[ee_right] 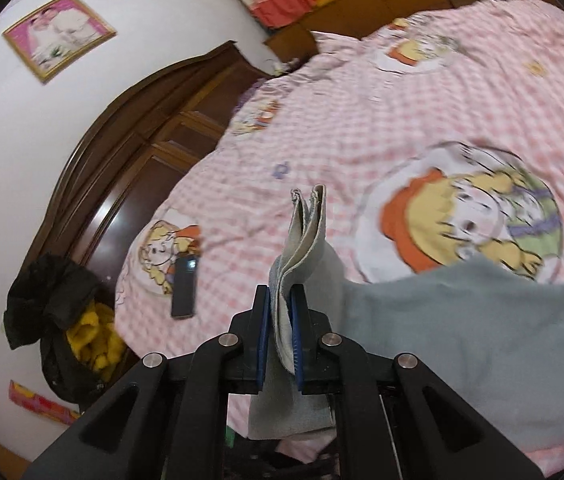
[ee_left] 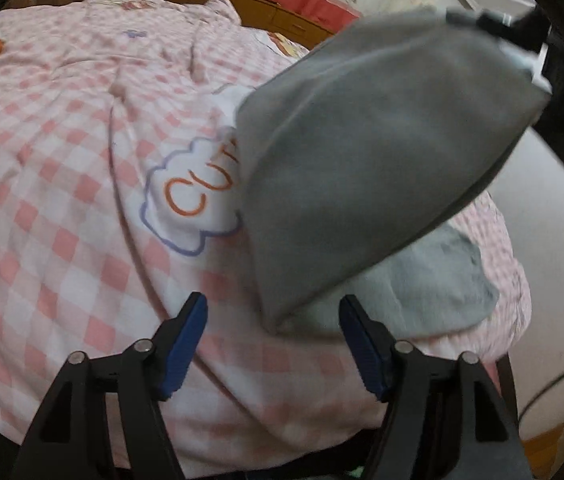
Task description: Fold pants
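The grey pants (ee_left: 369, 168) hang lifted over the pink checked bed cover (ee_left: 62, 184), their lower part (ee_left: 433, 280) lying on the bed. My left gripper (ee_left: 274, 312) is open and empty, its blue pads (ee_left: 186, 344) either side of the pants' low corner, not touching. In the right wrist view my right gripper (ee_right: 280, 312) is shut on a folded edge of the pants (ee_right: 305, 232), and the cloth (ee_right: 481, 344) trails to the right onto the bed. The right gripper also shows at the top right of the left wrist view (ee_left: 521, 40), holding the pants up.
A black phone (ee_right: 184, 286) lies on the bed cover near its left edge. A dark wooden headboard (ee_right: 154, 128) stands at the left, with a black bag and yellow item (ee_right: 66, 320) on the floor beside it. A wooden cabinet (ee_left: 282, 16) stands beyond the bed.
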The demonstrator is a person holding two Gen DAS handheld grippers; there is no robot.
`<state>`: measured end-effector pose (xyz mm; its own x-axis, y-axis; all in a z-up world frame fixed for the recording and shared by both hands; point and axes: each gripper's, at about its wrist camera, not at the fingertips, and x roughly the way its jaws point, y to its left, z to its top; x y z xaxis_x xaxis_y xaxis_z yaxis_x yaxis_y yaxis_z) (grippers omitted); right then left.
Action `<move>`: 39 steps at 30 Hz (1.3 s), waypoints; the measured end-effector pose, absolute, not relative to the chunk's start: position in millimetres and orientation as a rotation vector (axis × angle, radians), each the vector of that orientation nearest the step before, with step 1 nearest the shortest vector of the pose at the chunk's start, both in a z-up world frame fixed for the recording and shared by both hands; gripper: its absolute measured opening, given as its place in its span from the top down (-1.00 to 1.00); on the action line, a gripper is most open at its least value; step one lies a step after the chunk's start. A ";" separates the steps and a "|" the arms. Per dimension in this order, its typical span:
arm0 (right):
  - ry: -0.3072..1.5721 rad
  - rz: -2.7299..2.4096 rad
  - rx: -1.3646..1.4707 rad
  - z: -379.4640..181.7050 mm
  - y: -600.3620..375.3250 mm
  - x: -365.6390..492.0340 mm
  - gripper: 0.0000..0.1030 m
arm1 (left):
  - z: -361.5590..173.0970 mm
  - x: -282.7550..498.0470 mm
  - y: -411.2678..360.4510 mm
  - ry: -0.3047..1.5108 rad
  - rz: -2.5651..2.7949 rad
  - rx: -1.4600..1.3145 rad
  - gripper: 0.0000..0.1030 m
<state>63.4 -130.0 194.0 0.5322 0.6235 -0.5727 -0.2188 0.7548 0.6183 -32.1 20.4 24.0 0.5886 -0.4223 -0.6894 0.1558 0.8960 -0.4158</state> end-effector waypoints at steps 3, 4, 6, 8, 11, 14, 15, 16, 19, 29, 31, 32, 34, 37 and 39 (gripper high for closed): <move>0.876 0.546 0.501 204.8 -109.3 66.0 0.80 | 25.2 -20.9 22.7 0.864 -0.286 -0.362 -0.46; 0.871 0.551 0.494 208.8 -104.3 65.3 0.80 | 25.0 -17.1 21.5 0.871 -0.278 -0.364 -0.46; 0.856 0.556 0.475 215.8 -100.1 62.5 0.80 | 24.0 -13.0 21.1 0.886 -0.249 -0.346 -0.46; 0.839 0.553 0.454 221.3 -100.8 59.4 0.80 | 22.0 -16.7 26.4 0.887 -0.252 -0.349 -0.46; 0.836 0.540 0.448 221.8 -110.4 55.6 0.80 | 19.7 -24.6 38.2 0.867 -0.266 -0.361 -0.50; 0.829 0.516 0.458 218.1 -132.6 48.8 0.80 | 17.8 -27.8 39.2 0.877 -0.266 -0.356 -0.50; 0.821 0.498 0.458 218.0 -145.9 44.4 0.80 | 17.8 -28.2 37.6 0.881 -0.260 -0.347 -0.50; 0.816 0.483 0.461 218.0 -155.4 42.6 0.81 | 18.9 -28.7 35.3 0.879 -0.254 -0.334 -0.50; 0.797 0.428 0.474 218.6 -193.3 33.9 0.81 | 22.3 -30.3 27.9 0.866 -0.244 -0.303 -0.55; 0.750 0.271 0.533 201.3 -309.5 4.6 0.91 | 34.9 -32.8 -8.2 0.831 -0.195 -0.168 -0.64; 0.778 0.250 0.555 179.9 -322.5 2.7 0.91 | 39.7 -36.1 -20.4 0.812 -0.167 -0.086 -0.64; 0.799 0.229 0.561 164.9 -329.8 2.6 0.91 | 39.7 -36.4 -24.6 0.811 -0.154 -0.050 -0.64; 0.829 0.185 0.556 139.5 -341.8 3.1 0.91 | 37.6 -37.4 -32.1 0.817 -0.125 0.010 -0.64; 0.895 0.143 0.598 95.2 -360.3 5.4 0.91 | 32.8 -41.1 -40.7 0.821 -0.101 0.066 -0.64; 0.933 0.113 0.607 71.0 -368.3 7.2 0.91 | 31.6 -43.1 -44.7 0.825 -0.093 0.093 -0.64</move>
